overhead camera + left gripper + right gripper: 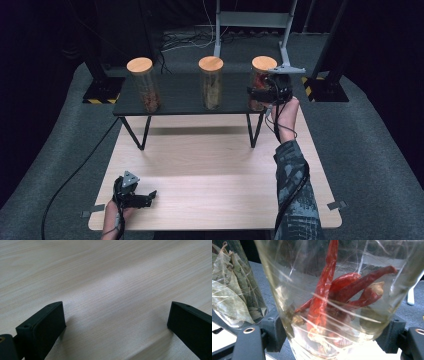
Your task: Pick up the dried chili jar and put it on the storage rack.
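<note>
Right claw (264, 95) is clamped on the chilli jar (261, 82), seemingly not yet lifted off the far shelf (175, 97); left claw (145, 197) rests apart on the near desk (210, 190).

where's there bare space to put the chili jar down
The light wooden table is bare between the dark shelf's legs and the left hand-held gripper at the near left corner. On the shelf, only narrow gaps separate the left jar, middle jar and chili jar, held by the right hand-held gripper.
</note>
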The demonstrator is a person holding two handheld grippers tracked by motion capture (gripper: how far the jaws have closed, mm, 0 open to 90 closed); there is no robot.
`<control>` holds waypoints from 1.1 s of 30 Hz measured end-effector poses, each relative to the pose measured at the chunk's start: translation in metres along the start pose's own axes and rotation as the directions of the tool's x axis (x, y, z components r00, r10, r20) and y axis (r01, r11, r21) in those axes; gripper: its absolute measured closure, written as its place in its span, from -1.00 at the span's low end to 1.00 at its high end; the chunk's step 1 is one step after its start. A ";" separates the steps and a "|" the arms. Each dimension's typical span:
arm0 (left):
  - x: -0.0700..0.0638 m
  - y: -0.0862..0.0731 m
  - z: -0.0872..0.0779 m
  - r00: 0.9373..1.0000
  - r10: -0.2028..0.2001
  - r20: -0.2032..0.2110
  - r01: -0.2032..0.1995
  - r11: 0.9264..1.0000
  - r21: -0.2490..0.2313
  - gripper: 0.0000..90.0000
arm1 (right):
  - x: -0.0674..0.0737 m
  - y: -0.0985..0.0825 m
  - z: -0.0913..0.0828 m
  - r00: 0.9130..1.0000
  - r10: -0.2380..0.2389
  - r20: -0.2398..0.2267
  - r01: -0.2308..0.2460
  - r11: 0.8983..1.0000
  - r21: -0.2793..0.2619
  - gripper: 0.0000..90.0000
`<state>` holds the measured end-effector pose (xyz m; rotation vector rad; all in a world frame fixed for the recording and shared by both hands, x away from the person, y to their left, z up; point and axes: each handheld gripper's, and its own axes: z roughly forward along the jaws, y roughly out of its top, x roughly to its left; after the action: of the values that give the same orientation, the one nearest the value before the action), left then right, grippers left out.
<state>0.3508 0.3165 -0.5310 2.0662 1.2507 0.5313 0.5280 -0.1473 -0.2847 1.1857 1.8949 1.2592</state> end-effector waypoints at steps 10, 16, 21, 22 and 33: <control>0.000 0.000 0.000 1.000 0.000 0.000 0.000 1.000 0.000 -0.98 | 0.000 0.000 0.000 1.000 0.000 0.001 0.000 1.000 0.000 -0.47; 0.000 0.000 0.000 1.000 0.000 0.000 0.000 1.000 0.000 -0.98 | -0.001 0.000 0.000 1.000 -0.005 -0.006 0.005 1.000 0.006 -0.47; 0.000 0.000 0.000 1.000 0.000 0.000 0.000 1.000 0.000 -0.98 | -0.001 0.000 0.000 1.000 -0.017 -0.007 0.017 0.999 0.034 -0.51; 0.000 0.000 0.000 1.000 0.000 0.000 0.000 1.000 0.000 -0.98 | -0.001 0.000 0.000 1.000 -0.016 -0.008 0.016 0.999 0.034 -0.53; 0.000 0.000 0.000 1.000 0.000 0.000 0.000 1.000 0.000 -0.99 | -0.001 -0.004 -0.009 0.998 -0.030 -0.048 0.035 0.993 0.112 -0.90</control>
<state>0.3508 0.3165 -0.5310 2.0661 1.2507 0.5311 0.5193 -0.1525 -0.2851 1.1873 2.0343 1.1852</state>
